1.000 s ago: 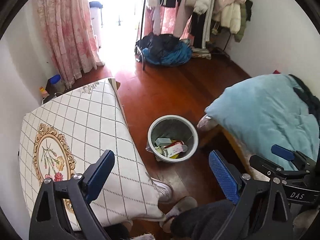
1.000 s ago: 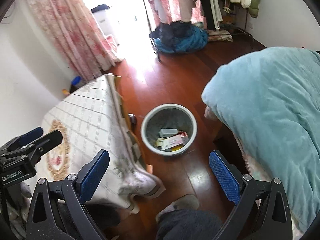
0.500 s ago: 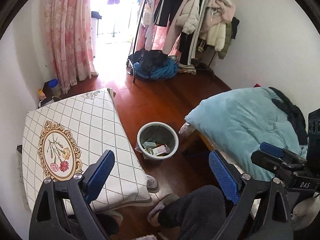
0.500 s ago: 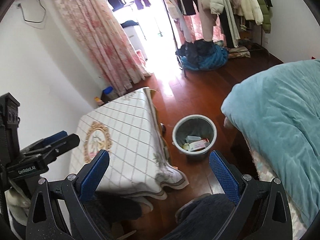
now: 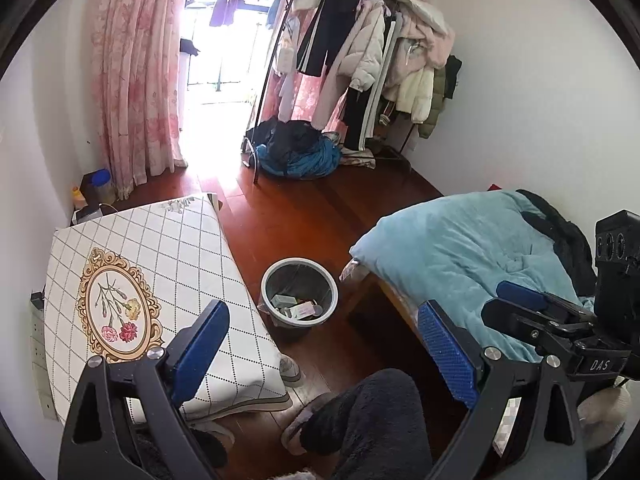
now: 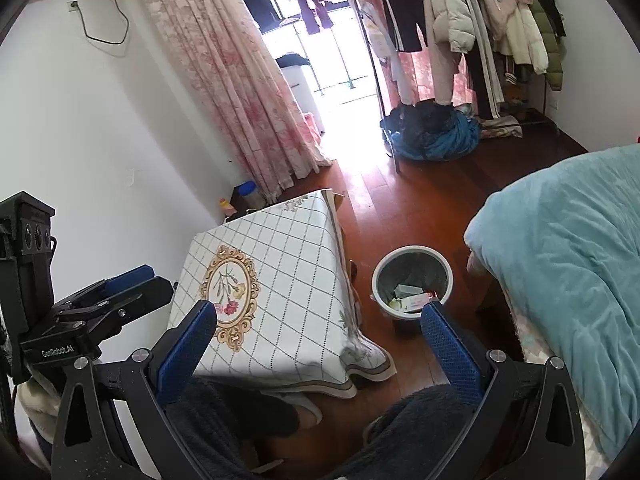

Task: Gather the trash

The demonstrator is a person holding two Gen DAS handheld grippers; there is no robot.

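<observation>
A grey waste bin [image 5: 299, 295] stands on the wooden floor between the table and the bed; it holds several boxes and wrappers [image 5: 296, 307]. It also shows in the right wrist view [image 6: 412, 280]. My left gripper [image 5: 324, 344] is open and empty, held high above the floor. My right gripper [image 6: 318, 344] is open and empty too, at a similar height. The right gripper shows at the right edge of the left wrist view [image 5: 560, 328], and the left gripper at the left edge of the right wrist view [image 6: 92, 304].
A low table with a checked cloth [image 5: 132, 280] stands left of the bin. A bed with a teal quilt [image 5: 460, 252] is on the right. A clothes rack [image 5: 372, 60], a clothes pile [image 5: 296, 152], pink curtains [image 5: 136, 80] and my legs [image 5: 372, 424] are in view.
Both grippers have risen and pulled back from the bin, so the bin looks smaller and more of the room shows. Both stay open and empty.
</observation>
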